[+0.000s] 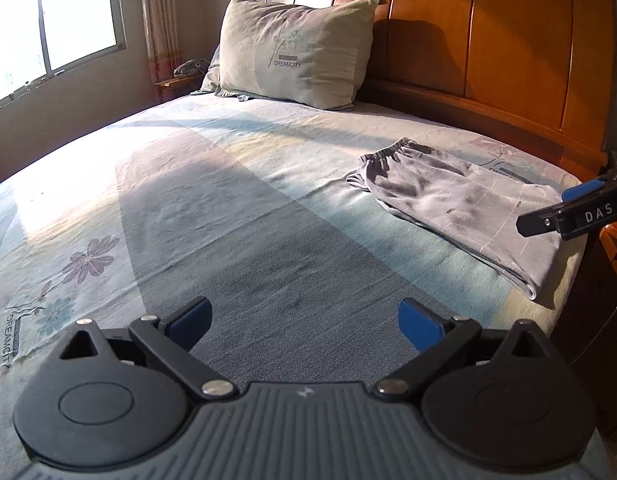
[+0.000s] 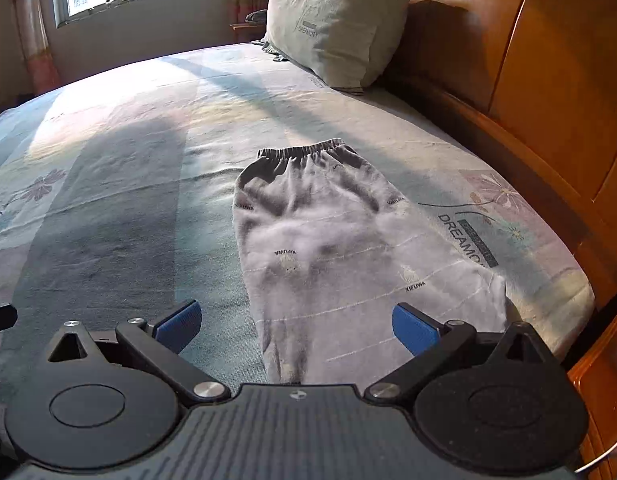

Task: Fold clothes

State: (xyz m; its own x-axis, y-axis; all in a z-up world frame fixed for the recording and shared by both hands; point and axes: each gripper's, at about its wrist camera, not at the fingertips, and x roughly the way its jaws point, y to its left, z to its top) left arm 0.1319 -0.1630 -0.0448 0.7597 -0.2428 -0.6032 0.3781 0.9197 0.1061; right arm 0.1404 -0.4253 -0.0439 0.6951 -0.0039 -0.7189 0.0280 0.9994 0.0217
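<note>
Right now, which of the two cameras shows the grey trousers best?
The right wrist view: the grey trousers lie folded right ahead of it, elastic waistband at the far end, printed lettering readable. The left wrist view shows the same trousers off to its right edge, slanted, partly behind the other tool.

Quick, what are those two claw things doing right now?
Left gripper: open, holding nothing.
Right gripper: open, holding nothing, above the folded grey trousers.
</note>
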